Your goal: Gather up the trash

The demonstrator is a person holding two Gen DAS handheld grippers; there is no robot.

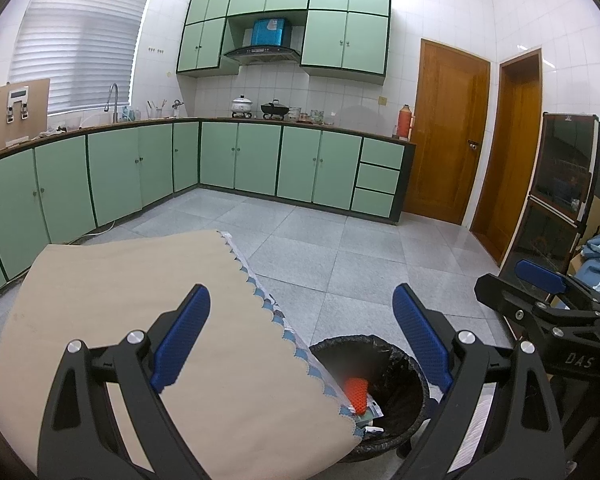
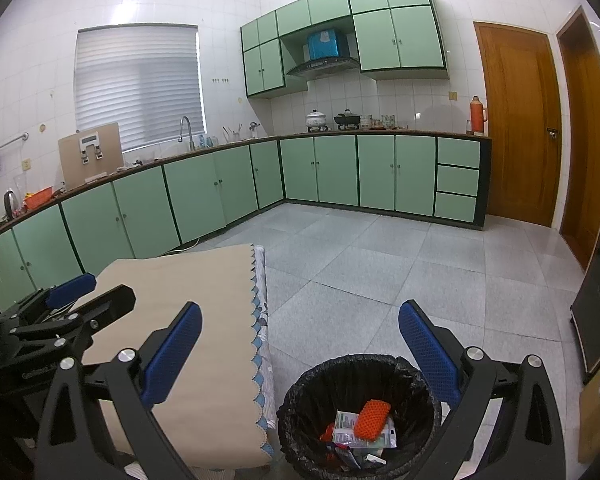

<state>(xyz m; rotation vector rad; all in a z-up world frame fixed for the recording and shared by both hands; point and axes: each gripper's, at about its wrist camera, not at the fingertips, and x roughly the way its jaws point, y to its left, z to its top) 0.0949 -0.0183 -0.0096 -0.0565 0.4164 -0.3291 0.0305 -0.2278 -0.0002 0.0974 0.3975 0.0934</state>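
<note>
A round bin with a black liner stands on the floor beside the table; it also shows in the left wrist view. Inside lie an orange mesh piece, white wrappers and other scraps. The orange piece also shows in the left wrist view. My left gripper is open and empty above the table edge. My right gripper is open and empty above the bin. Each gripper shows in the other's view: the right one and the left one.
A table with a beige cloth with a scalloped blue edge stands left of the bin, also in the right wrist view. Green cabinets line the far walls. A dark glass cabinet and wooden doors are at right.
</note>
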